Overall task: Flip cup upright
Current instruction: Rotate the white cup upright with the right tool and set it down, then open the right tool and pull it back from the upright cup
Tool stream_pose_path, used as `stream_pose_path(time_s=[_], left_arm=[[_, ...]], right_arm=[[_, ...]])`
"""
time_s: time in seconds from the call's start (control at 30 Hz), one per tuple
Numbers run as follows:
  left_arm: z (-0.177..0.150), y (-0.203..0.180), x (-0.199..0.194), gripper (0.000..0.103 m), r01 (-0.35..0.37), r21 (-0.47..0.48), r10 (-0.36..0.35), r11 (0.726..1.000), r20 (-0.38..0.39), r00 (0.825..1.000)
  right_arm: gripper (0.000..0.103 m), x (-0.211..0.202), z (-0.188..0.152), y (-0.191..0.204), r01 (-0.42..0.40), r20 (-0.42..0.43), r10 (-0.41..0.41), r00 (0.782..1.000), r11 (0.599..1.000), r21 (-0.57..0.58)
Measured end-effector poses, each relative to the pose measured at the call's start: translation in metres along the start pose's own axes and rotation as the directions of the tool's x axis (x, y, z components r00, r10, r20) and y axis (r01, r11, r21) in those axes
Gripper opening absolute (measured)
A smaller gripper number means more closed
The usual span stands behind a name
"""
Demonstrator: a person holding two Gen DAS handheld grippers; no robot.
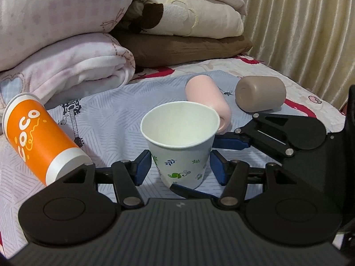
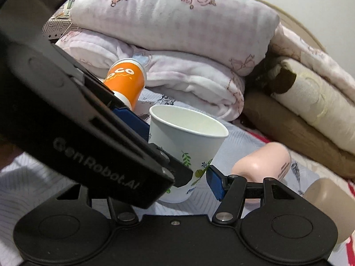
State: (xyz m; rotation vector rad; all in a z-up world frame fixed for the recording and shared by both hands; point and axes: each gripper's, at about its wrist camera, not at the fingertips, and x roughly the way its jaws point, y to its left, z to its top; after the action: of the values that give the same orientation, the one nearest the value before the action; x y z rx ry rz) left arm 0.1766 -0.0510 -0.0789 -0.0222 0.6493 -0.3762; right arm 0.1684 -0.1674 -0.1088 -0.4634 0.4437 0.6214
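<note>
A white paper cup (image 1: 180, 141) with green leaf prints stands upright on the bedsheet, mouth up. My left gripper (image 1: 180, 166) is open, its blue pads on either side of the cup's lower half with small gaps. My right gripper (image 1: 195, 164) comes in from the right; one blue finger (image 1: 230, 143) lies by the cup's side and another under its base. In the right wrist view the cup (image 2: 184, 146) sits between my right gripper's (image 2: 177, 170) blue pads; the left gripper's body hides the left pad. The right gripper looks open.
An orange "CoCo" cup (image 1: 42, 139) lies tilted at left. A pink cup (image 1: 208, 97) and a taupe cup (image 1: 259, 93) lie on their sides behind. Folded blankets (image 1: 73, 66) and pillows are stacked at the back. A curtain (image 1: 306, 22) hangs at right.
</note>
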Motion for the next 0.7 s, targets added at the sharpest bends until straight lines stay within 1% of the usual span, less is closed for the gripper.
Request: stream_pose_path(time_s=[0.07, 0.13, 0.27, 0.3, 0.37, 0.4, 0.5, 0.6, 0.63, 0.7], left_arm=[[0.0, 0.001, -0.001, 0.059, 0.0, -0.017, 0.0, 1.0, -0.012, 1.0], [-0.002, 0.003, -0.003, 0.06, 0.009, -0.049, -0.01, 0.999, -0.017, 1.0], [-0.005, 0.004, -0.01, 0.062, 0.01, -0.09, -0.013, 0.996, -0.031, 0.999], [-0.006, 0.003, -0.013, 0.063, 0.003, -0.09, -0.006, 0.996, -0.028, 1.0], [-0.008, 0.003, -0.02, 0.068, -0.007, -0.095, 0.005, 0.995, -0.025, 1.0], [-0.009, 0.002, -0.023, 0.069, -0.01, -0.099, 0.007, 0.995, -0.028, 1.0], [-0.012, -0.001, -0.031, 0.069, -0.017, -0.103, 0.013, 0.995, -0.038, 0.999], [-0.015, -0.003, -0.041, 0.07, -0.02, -0.123, 0.015, 0.992, -0.046, 0.999], [-0.015, -0.004, -0.044, 0.07, -0.02, -0.133, 0.014, 0.991, -0.047, 0.999], [-0.017, -0.003, -0.052, 0.071, -0.021, -0.155, 0.012, 0.988, -0.058, 0.998]], right_arm=[[0.066, -0.002, 0.002, 0.002, -0.006, -0.011, 0.006, 1.0, 1.0, -0.006], [0.069, -0.002, 0.004, 0.002, -0.015, -0.015, 0.015, 1.0, 1.0, 0.008], [0.081, -0.005, 0.005, 0.009, -0.051, -0.05, 0.053, 0.997, 0.998, 0.041], [0.083, -0.006, 0.004, 0.012, -0.054, -0.063, 0.056, 0.996, 0.998, 0.039], [0.084, -0.009, 0.004, 0.018, -0.058, -0.085, 0.061, 0.995, 0.998, 0.033], [0.086, -0.009, 0.004, 0.019, -0.061, -0.101, 0.064, 0.993, 0.997, 0.037], [0.086, -0.011, 0.005, 0.019, -0.046, -0.143, 0.055, 0.988, 0.997, 0.064], [0.087, -0.014, 0.007, 0.017, -0.023, -0.201, 0.038, 0.979, 0.997, 0.079], [0.087, -0.017, 0.008, 0.016, -0.009, -0.213, 0.028, 0.977, 0.996, 0.089], [0.087, -0.023, 0.009, 0.012, 0.048, -0.256, -0.014, 0.967, 0.991, 0.129]])
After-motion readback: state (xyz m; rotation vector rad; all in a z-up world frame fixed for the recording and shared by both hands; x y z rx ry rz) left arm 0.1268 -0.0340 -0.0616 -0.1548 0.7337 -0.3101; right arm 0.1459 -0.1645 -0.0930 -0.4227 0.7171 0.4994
